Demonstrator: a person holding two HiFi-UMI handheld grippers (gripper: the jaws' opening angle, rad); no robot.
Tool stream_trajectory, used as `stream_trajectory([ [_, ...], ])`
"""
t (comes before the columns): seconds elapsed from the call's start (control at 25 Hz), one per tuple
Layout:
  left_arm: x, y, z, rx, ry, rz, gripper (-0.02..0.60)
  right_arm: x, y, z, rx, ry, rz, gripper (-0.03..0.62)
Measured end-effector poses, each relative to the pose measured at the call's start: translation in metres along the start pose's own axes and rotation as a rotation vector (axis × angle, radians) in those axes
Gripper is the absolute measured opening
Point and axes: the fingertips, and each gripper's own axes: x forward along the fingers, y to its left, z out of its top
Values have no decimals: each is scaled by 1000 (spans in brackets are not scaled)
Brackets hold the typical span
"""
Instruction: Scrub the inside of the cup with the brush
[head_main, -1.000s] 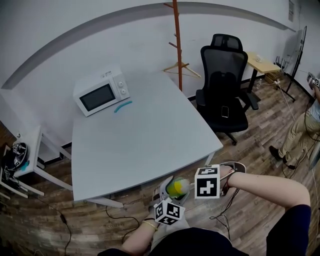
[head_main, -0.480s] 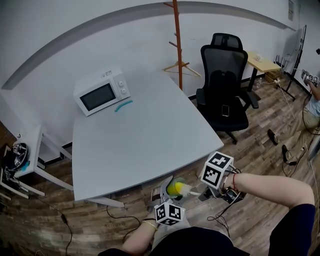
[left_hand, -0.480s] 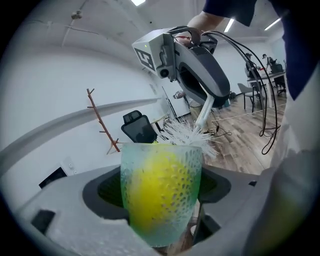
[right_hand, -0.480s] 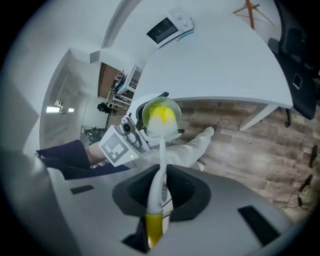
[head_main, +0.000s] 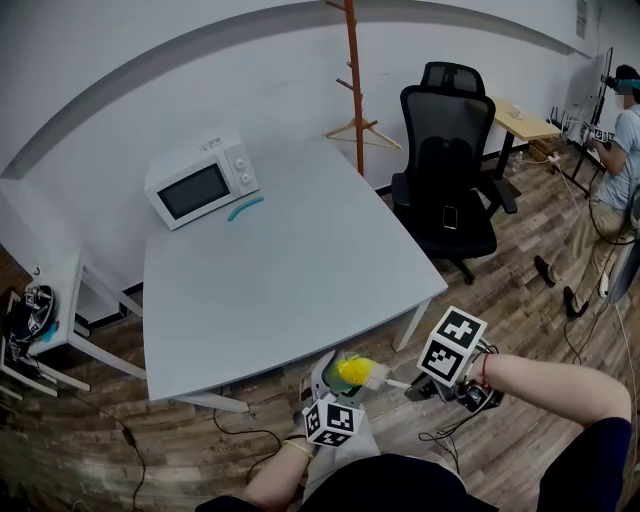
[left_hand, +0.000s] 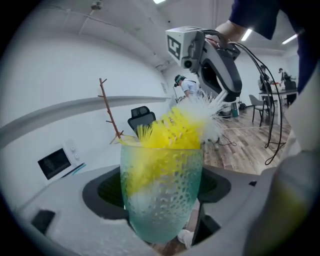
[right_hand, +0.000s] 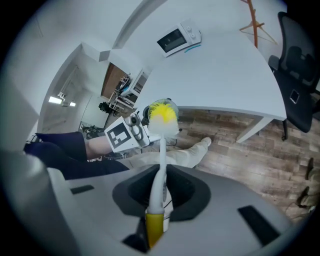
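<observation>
Left gripper (left_hand: 161, 212): jaws closed on the lower body of the cup (left_hand: 161, 185), a teal dimpled see-through tumbler held roughly upright. Right gripper (right_hand: 156, 215): jaws clamped on the brush (right_hand: 160, 150) near the yellow butt of its handle. The bristle head (left_hand: 176, 131) sits in the cup mouth, yellow bristles inside and the white tuft sticking out above the rim.

My risks from here:
1. The cup is pinched low by only 2 jaws. I expect a sideways shove from the brush to lever it over or twist it out of the grip.
2. The brush is gripped at the far end of a long thin handle. It'll likely pivot in the jaws under load, and then I scrub the rim rather than the wall.
3. Both tools are off the table, over the operator's lap. If the cup drops, it hits a leg or the wooden floor (head_main: 520, 300).
4. The head is only partly in, so the bottom probably goes unscrubbed unless I push deeper, and that adds load to risk 1.

Surface: the white table (head_main: 280, 260) is just ahead. At its far end are a microwave (head_main: 200, 182) and a teal strip (head_main: 245, 211) beside it.

Room: coat stand (head_main: 353, 80) and black office chair (head_main: 447, 170) behind the table, a 2nd person (head_main: 620, 140) at far right, and cables on the floor.
</observation>
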Motion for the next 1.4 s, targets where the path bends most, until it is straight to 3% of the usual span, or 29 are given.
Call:
stream_trajectory([
  [0.16,-3,16,-10,-183,-19,18,380,-8,4,-1,5,-90,43,52],
  [0.28,2,28,-13,-249,-33,18,380,-15,2,8,1,-172,53,52],
  [0.48,20,43,-1,-295,-65,17,380,-26,-13,32,-32,-347,19,52],
  [0.6,39,58,9,-340,-101,18,380,-32,-27,50,-69,-470,-49,52],
  [0.84,80,97,18,-416,-153,19,380,-30,-68,86,-188,-656,-325,54],
  [0.96,104,117,18,-431,-159,29,380,-26,-87,103,-194,-727,-437,54],
  [1.4,180,163,5,-444,-159,17,380,-4,-133,130,26,-820,-433,54],
])
